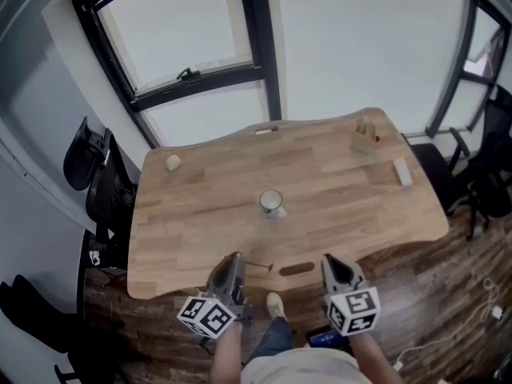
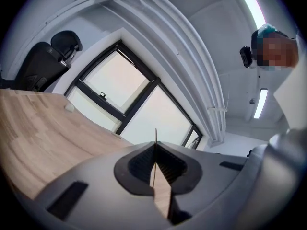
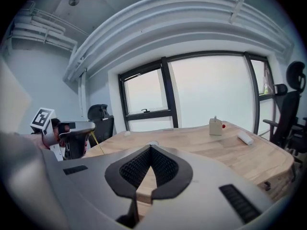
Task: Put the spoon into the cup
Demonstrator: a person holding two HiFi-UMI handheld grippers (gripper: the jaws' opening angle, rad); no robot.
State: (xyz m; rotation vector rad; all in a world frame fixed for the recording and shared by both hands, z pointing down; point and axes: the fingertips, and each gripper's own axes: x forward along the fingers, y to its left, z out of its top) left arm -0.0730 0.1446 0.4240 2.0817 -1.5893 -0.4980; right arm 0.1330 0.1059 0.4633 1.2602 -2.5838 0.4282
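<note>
A spoon (image 1: 260,266) is pinched in the closed jaws of the left gripper (image 1: 233,261), at the near edge of the table (image 1: 336,206). It shows only as a thin, straw-coloured stem (image 3: 96,144) poking past the jaw tips; its bowl cannot be made out. In the left gripper view the stem (image 2: 156,137) stands straight up from the shut jaws.

The cup (image 1: 271,202), small, pale and round, stands upright near the table's middle, farther in than both grippers and well apart from the spoon.

The right gripper (image 1: 330,261) hovers beside the left one at the near edge, its jaws closed together with nothing between them.

The table is light wood planks with a wavy outline. At its far right sit a small tan box (image 1: 364,138) and a white block (image 1: 402,172); at its far left lies a small pale lump (image 1: 173,163).

Behind the table are large black-framed windows (image 1: 192,30). A black office chair (image 1: 88,154) stands at the left, over a dark wood floor (image 1: 448,294).
</note>
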